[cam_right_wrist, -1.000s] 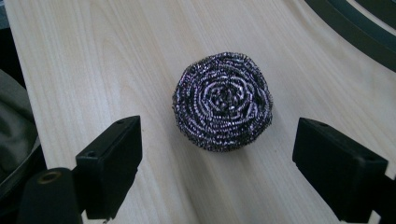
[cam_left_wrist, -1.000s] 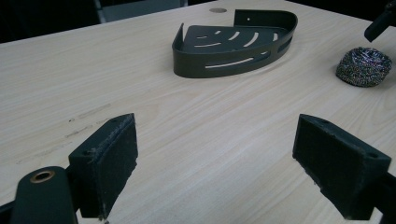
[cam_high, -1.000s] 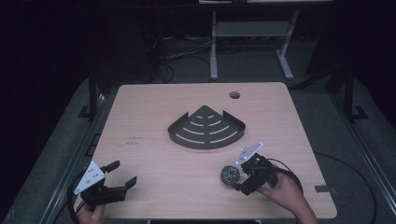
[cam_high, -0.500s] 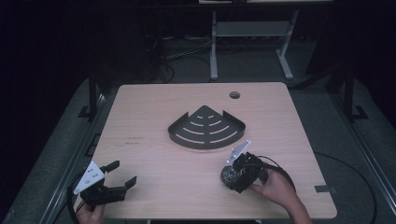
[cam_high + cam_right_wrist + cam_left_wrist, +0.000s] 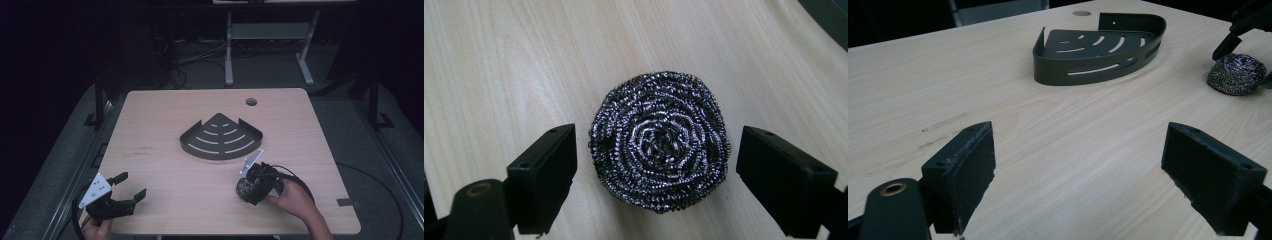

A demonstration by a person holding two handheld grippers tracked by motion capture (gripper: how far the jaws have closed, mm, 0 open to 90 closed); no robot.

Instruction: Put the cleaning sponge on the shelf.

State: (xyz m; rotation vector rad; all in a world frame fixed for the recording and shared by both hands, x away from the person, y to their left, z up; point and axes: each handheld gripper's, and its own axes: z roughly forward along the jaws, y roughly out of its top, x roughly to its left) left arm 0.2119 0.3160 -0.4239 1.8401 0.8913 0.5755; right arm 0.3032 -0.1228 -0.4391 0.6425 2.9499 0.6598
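Two jaws of right gripper [image 5: 656,165] closing w/ steel scourer [image 5: 659,140] between, untouched.

It looks like a lab or recording studio: a bare wood-grain counter [image 5: 150,125] with a cable hole [image 5: 251,101] stands in a dark room, cables [image 5: 200,55] trailing on grey carpet beyond it, by a metal stand [image 5: 265,35].

Bench [image 5: 165,107] centre: corner rack [image 5: 221,136].
Near right: steel scourer [image 5: 245,187], just in front of rack, between right tongs [image 5: 656,160].
Near left edge: left tongs [image 5: 132,186], well apart from rack.
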